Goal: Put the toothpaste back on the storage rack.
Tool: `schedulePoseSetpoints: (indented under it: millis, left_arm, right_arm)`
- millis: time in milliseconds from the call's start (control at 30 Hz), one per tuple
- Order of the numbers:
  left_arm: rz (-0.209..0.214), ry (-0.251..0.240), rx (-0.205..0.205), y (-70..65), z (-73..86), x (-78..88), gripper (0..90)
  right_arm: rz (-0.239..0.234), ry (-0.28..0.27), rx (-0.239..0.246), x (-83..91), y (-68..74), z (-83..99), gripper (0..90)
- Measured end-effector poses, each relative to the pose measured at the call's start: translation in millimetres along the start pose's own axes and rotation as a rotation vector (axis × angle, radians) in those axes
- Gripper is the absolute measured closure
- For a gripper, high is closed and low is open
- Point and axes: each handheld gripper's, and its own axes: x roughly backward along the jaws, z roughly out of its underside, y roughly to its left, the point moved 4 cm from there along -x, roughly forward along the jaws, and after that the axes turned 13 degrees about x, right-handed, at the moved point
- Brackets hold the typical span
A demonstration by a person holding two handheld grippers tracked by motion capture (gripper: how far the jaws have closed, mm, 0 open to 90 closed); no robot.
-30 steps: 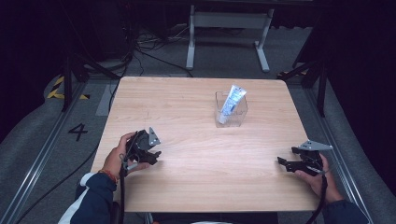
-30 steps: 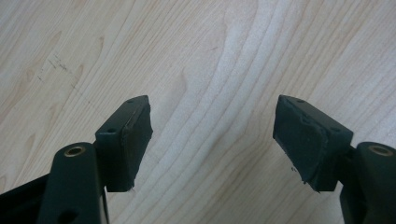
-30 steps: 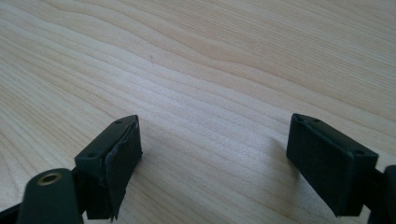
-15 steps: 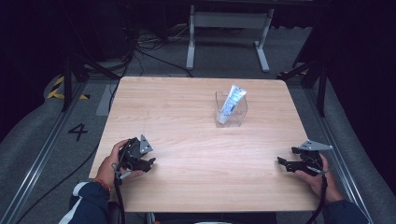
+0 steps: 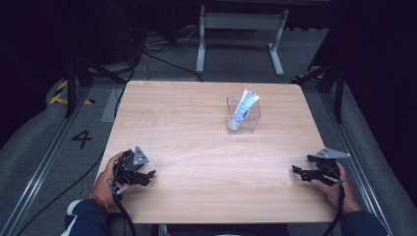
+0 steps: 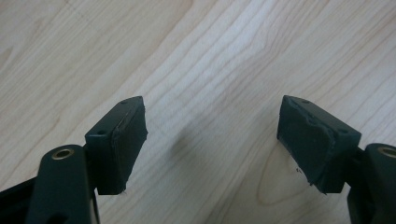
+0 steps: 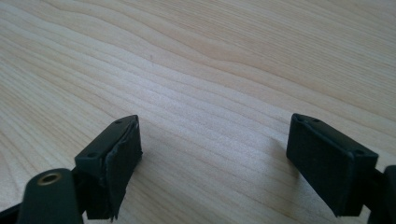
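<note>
A white and blue tube (image 5: 243, 109) stands tilted in a clear plastic container (image 5: 243, 118) at the back middle of the wooden table (image 5: 206, 147). My left gripper (image 5: 146, 176) is low over the table near its front left corner, held in a hand. Its jaws have just been opening and stand apart over bare wood (image 6: 212, 140) with nothing between them. My right gripper (image 5: 296, 170) rests near the front right edge, open, and bare wood shows between its pads (image 7: 215, 154). Both grippers are far from the container.
Beyond the table, a dark floor holds cables (image 5: 147, 49) and a grey metal stand (image 5: 238, 29). A floor mark "4" (image 5: 82, 138) lies to the left. Black stand legs (image 5: 324, 73) are at the back right.
My left gripper has moved toward the table's front left corner and sunk lower. The right gripper has kept still.
</note>
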Motion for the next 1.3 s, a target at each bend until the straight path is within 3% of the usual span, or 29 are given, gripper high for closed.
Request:
schedulePoseSetpoints:
  millis: [100,233,333,500,533,567,600,733,833,1300]
  left_arm:
    - [0.018,-0.036,0.035,3.4,6.9,2.9,24.4]
    - [0.016,-0.043,0.046,5.1,13.6,3.4,23.2]
    - [0.060,-0.061,0.085,9.4,21.3,4.4,22.7]
    - [0.097,-0.105,0.132,18.0,30.0,3.8,18.3]
    - [0.110,-0.112,0.168,18.5,32.9,3.4,18.3]
    - [0.118,-0.121,0.167,21.5,34.6,3.3,17.7]
    - [0.130,-0.128,0.195,21.3,36.6,2.8,16.8]
    - [0.109,-0.130,0.227,22.0,38.8,3.6,15.2]
    - [0.097,-0.133,0.218,23.2,37.8,3.1,14.6]
    - [0.075,-0.129,0.252,22.0,36.0,1.2,11.2]
  right_arm:
    - [0.000,0.000,0.000,0.0,0.0,0.0,18.0]
    - [0.000,0.000,0.000,0.0,0.0,0.0,18.0]
    - [-0.002,0.001,0.002,0.0,-0.2,0.2,18.0]
    - [-0.004,-0.001,0.003,0.2,-0.1,0.4,18.0]
    - [-0.004,-0.001,0.003,0.2,-0.1,0.4,18.0]
    - [-0.004,-0.001,0.003,0.2,-0.1,0.4,18.0]
    - [-0.004,-0.001,0.003,0.2,-0.1,0.4,18.0]
    - [-0.006,-0.002,0.004,0.2,-0.2,0.4,17.9]
    - [-0.008,-0.002,0.006,0.2,-0.3,0.4,18.0]
    - [-0.018,-0.006,0.018,0.9,1.6,0.5,18.0]
